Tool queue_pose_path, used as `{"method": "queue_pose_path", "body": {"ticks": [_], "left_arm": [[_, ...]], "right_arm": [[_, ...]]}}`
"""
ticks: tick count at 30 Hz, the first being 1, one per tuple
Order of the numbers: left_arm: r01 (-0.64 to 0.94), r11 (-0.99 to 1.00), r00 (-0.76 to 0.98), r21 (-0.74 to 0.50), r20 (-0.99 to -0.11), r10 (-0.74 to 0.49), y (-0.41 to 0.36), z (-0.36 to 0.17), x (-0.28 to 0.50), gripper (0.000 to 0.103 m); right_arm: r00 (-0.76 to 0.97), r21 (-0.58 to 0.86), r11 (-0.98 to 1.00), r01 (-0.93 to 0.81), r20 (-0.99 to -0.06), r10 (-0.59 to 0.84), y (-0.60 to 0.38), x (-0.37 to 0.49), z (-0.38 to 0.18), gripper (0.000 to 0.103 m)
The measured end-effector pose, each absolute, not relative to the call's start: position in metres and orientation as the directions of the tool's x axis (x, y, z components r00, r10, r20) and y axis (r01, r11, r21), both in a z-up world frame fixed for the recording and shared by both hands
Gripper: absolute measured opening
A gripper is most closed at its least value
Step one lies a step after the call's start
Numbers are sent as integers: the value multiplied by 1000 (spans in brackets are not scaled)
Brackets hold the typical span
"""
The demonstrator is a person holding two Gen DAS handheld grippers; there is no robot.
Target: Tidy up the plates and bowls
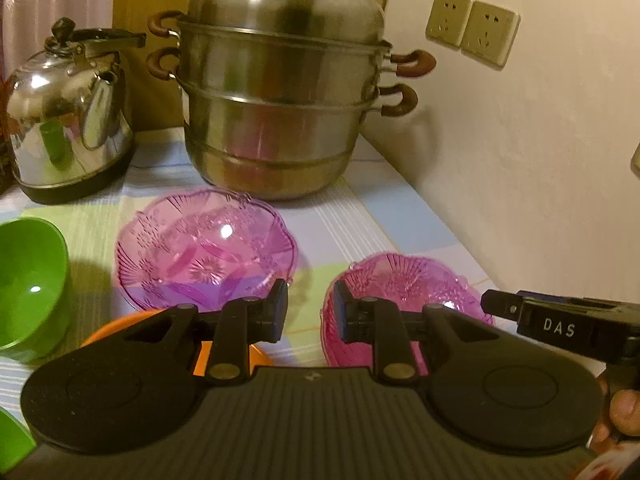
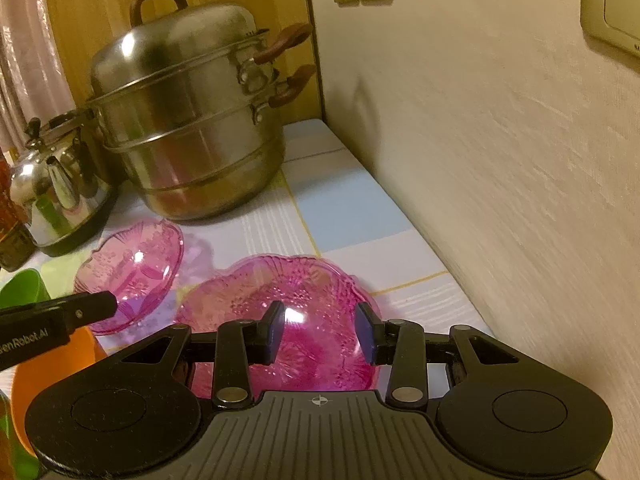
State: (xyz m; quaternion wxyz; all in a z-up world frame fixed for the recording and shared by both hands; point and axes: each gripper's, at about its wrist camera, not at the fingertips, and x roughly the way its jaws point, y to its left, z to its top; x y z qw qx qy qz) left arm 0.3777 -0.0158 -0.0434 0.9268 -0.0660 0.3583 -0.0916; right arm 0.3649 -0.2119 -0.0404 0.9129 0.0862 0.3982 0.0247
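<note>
A light pink patterned glass bowl (image 1: 208,248) (image 2: 132,272) sits on the checked cloth in front of the pot. A deeper pink glass bowl (image 1: 404,280) (image 2: 288,292) sits to its right, near the wall. My left gripper (image 1: 310,312) hovers open over the cloth between the two bowls, with nothing between its fingers. My right gripper (image 2: 320,330) is open above the deeper pink bowl, and its pads do not press on the rim. A green bowl (image 1: 28,284) (image 2: 24,288) stands at the left. An orange dish (image 1: 108,328) (image 2: 36,380) lies partly hidden under the left gripper.
A large steel steamer pot (image 1: 280,100) (image 2: 188,120) and a steel kettle (image 1: 68,120) (image 2: 56,192) stand at the back. A cream wall (image 1: 520,180) (image 2: 500,200) with sockets (image 1: 472,28) bounds the table's right edge. A person's hand (image 1: 620,412) holds the right gripper.
</note>
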Motion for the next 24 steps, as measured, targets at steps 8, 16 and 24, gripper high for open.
{"method": "queue_pose_path", "body": {"ticks": [8,16,24], "left_arm": [[117,980,754,-164,-627,-195,-2,-25,369,21],[96,986,769,-139,-619,-162,17,-14,362,21],[55,989,776,-134,-618,-127,44,-7,358,21]], "right_arm": [[698,187,982,-8,-702,139,-196,363,-27,39],[708,188,981,-47,-686,165,-177,360,-13,39],[711,196,977,-83,-675,196,-154,358,-6,39]]}}
